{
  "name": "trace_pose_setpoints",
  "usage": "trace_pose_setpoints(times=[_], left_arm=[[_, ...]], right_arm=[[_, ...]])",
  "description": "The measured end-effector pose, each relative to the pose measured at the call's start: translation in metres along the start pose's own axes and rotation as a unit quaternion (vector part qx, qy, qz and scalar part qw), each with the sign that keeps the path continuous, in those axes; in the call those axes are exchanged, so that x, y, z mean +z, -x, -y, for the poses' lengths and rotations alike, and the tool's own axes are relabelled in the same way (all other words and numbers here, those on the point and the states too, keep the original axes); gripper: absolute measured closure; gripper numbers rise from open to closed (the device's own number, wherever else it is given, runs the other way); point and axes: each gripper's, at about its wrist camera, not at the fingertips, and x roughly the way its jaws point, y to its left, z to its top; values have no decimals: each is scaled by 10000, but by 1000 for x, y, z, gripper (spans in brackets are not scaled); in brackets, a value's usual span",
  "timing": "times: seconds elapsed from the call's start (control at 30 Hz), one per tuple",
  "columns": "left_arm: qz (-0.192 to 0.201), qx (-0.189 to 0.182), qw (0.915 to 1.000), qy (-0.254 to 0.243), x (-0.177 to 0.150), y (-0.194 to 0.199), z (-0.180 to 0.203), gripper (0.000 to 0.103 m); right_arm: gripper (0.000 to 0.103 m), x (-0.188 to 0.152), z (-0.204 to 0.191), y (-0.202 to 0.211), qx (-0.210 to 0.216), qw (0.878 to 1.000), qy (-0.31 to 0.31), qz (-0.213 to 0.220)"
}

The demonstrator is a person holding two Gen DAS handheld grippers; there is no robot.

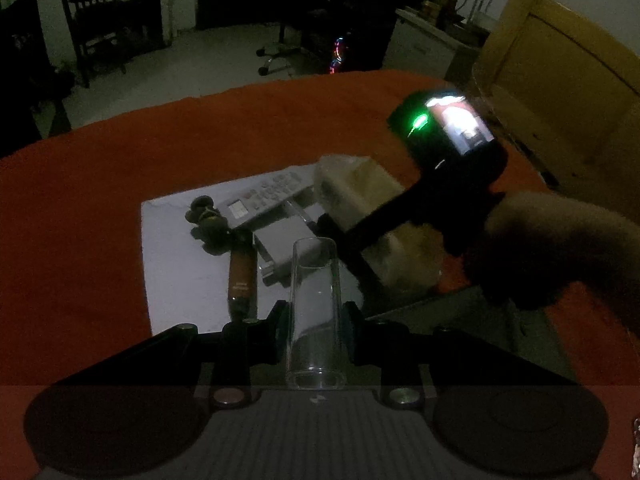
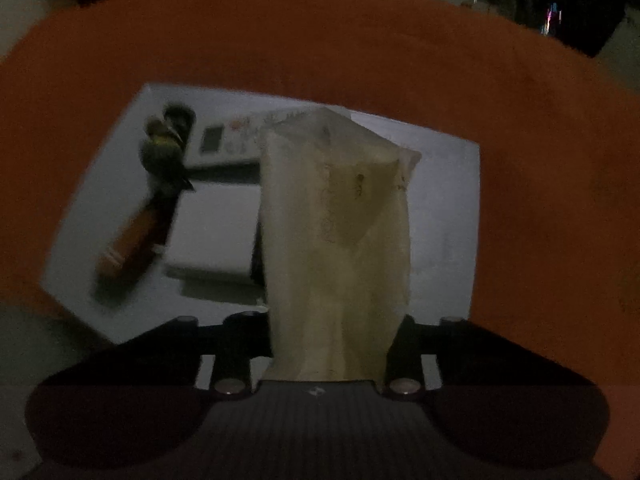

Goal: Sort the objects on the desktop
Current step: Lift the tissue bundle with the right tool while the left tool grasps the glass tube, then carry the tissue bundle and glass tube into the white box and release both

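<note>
Left wrist view shows what the right wrist view can't: the left gripper [image 1: 316, 320] w/ its jaws pinching a clear glass tube [image 1: 316, 312], pads on both sides, tube standing up between them & above the white sheet [image 1: 180, 272]. It also shows the right gripper [image 1: 332, 228] from outside, its lit screen & green light up top, a hand [image 1: 560, 252] on its handle, fingers down at the plastic-wrapped pack [image 1: 360, 196].

Right wrist view (blurred) gives the close look: right gripper [image 2: 332, 332] w/ the pale plastic-wrapped pack [image 2: 340, 240] between its jaws, a pad on each side & touching, so it's clamped on the pack.

All places rel. to the white sheet: on it lie a white remote [image 1: 264, 196] at the far side, a white box [image 1: 284, 248] just nearer than the remote, a brown tube-shaped item [image 1: 242, 280] on the sheet's left part w/ a dark knobby thing [image 1: 208, 216] at its far end. The pack sits on the sheet's right part, beside the white box.

Sheet lies on an orange cloth [image 1: 100, 200] covering the table. Beyond the cloth: dim room, pale floor, dark chair [image 1: 96, 20], office chair base [image 1: 280, 56], small coloured lights [image 1: 338, 54]. Cardboard box [image 1: 560, 80] off the sheet's far right.
</note>
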Motion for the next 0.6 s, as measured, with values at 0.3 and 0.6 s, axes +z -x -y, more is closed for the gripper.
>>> trace_pose_setpoints(times=[0.3,0.6], left_arm=[[126,-157,9997,136,-4,11,1,79],[142,-279,9994,126,-22,35,10,79]], right_arm=[[87,5,22,79,237,9973,-307,616],[88,-40,-15,163,738,9925,199,958]])
